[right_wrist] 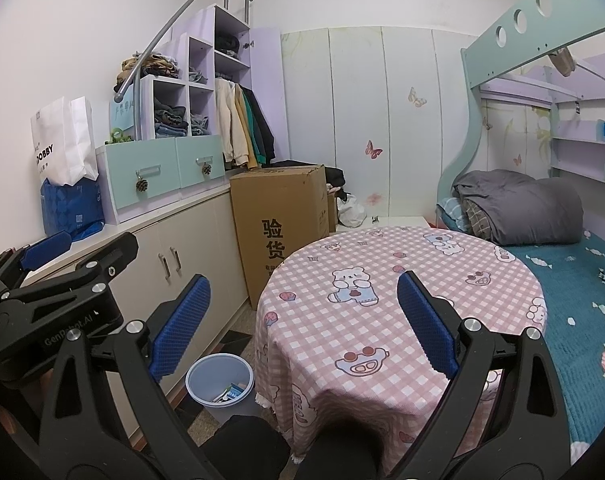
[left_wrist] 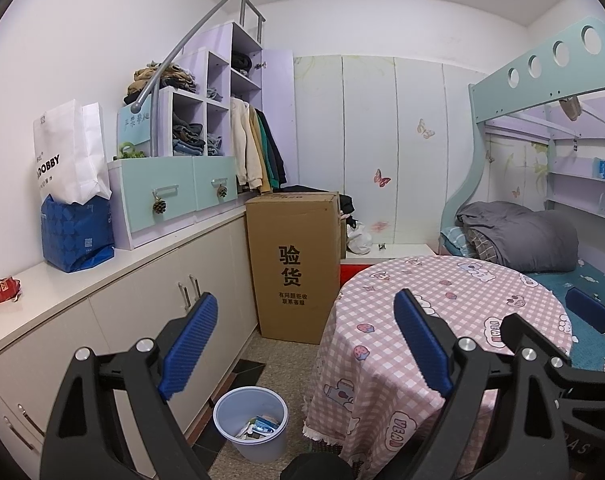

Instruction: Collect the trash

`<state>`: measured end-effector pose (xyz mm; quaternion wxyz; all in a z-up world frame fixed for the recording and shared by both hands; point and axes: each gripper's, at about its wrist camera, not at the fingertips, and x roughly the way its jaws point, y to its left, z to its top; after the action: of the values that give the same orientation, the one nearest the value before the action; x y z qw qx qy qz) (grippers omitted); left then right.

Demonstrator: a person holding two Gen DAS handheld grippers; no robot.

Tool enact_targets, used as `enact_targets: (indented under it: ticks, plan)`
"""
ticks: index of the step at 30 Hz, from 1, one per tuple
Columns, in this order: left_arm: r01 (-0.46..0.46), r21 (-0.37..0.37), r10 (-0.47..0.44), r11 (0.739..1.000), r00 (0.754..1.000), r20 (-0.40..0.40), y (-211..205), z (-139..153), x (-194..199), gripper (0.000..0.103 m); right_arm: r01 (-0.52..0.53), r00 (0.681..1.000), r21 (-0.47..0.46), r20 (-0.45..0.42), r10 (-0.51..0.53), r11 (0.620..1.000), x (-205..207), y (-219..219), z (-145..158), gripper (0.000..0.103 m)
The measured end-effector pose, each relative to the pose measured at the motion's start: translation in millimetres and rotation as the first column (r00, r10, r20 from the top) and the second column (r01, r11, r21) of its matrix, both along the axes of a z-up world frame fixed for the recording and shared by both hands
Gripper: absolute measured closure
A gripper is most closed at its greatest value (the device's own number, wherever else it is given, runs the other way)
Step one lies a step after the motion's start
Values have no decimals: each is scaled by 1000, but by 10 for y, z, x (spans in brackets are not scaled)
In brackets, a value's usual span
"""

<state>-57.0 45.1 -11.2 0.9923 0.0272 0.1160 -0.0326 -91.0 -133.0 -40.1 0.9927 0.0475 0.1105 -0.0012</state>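
A pale blue trash bin [left_wrist: 251,424] stands on the floor between the cabinet and the round table, with several wrappers inside; it also shows in the right wrist view [right_wrist: 220,384]. A crumpled red wrapper [left_wrist: 4,290] lies on the cabinet top at the far left. My left gripper [left_wrist: 304,344] is open and empty, held above the bin and the table's left edge. My right gripper [right_wrist: 302,324] is open and empty over the table. The right gripper shows at the left view's right edge [left_wrist: 582,320]; the left gripper shows at the right view's left edge [right_wrist: 58,252].
A round table with a pink checked cloth [right_wrist: 402,280] stands in front. A tall cardboard box [left_wrist: 292,264] stands behind the bin. A low cabinet [left_wrist: 150,304] carries a blue bag [left_wrist: 76,236], a white bag and drawers. A bunk bed [right_wrist: 562,264] is at the right.
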Motion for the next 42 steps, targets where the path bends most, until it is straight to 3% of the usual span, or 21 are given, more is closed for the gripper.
enact_targets:
  ticks: [29, 42]
  plan:
    - [-7, 8, 7, 1000, 1000, -3, 90, -39, 29, 15, -9, 1000, 6, -10, 9, 1000, 10, -25, -35, 10]
    - [-30, 26, 32, 999, 999, -45, 79, -106, 202, 15, -32, 998, 28, -54, 33, 999, 246, -105, -125, 9]
